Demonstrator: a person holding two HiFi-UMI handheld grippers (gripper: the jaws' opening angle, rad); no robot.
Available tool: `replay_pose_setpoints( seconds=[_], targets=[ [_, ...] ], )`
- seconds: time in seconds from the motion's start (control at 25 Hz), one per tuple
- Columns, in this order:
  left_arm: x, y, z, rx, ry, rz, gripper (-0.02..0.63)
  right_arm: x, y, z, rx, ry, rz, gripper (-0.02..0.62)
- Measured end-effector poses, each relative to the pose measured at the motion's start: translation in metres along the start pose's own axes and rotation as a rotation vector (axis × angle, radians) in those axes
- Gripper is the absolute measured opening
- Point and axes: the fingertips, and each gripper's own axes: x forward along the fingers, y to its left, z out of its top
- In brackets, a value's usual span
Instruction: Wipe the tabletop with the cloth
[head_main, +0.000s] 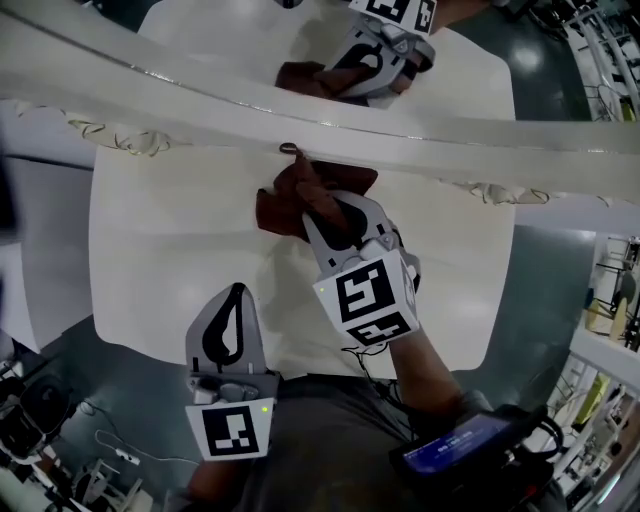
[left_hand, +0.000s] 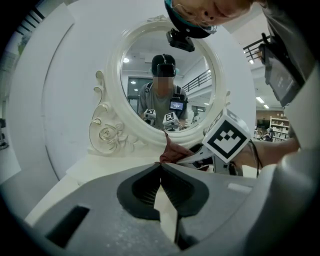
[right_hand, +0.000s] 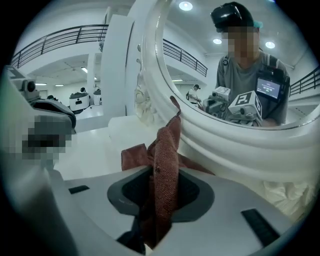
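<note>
Nearest, at the bottom left of the head view, the left gripper (head_main: 236, 292) hangs over the near edge of the white tabletop (head_main: 160, 240). Its jaws are pressed together and nothing is between them. Just right of the middle, the right gripper (head_main: 312, 212) reaches up the frame and pinches a fold of the reddish-brown cloth (head_main: 283, 205). The cloth lies bunched in the middle of the frame, at the far side of the table, right against the foot of the big white mirror (head_main: 330, 130). One corner pokes up onto the mirror's frame. The cloth looks soft, light and floppy, so it should bend and slide easily and will not break. A pinch on a thick fold, as here, seems a good hold. A thin corner might slip out, and the loose part will likely drag behind when pushed.
</note>
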Motion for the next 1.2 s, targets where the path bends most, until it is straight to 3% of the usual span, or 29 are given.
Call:
replay_pose_setpoints(
  seconds=[0.2,0.48,0.72,0.92,1.2],
  targets=[
    [-0.006,0.019,0.013,-0.014,-0.03,0.057,0.015,-0.006,0.002,0.005,0.081,0.012,0.034,0.104],
    [0.001,0.028,0.031,-0.008,-0.085,0.088,0.015,-0.005,0.0,0.005,0.069,-0.003,0.032,0.104],
    [0.02,0.026,0.036,-0.005,-0.115,0.021,0.015,-0.001,-0.003,0.003,0.059,0.005,0.006,0.104],
    [0.046,0.012,0.019,-0.044,-0.103,-0.102,0.015,0.006,-0.011,-0.007,0.084,0.031,-0.022,0.104],
    [0.05,-0.006,0.011,-0.024,-0.117,-0.161,0.015,0.002,-0.01,-0.011,0.083,0.028,-0.041,0.103]
  ],
)
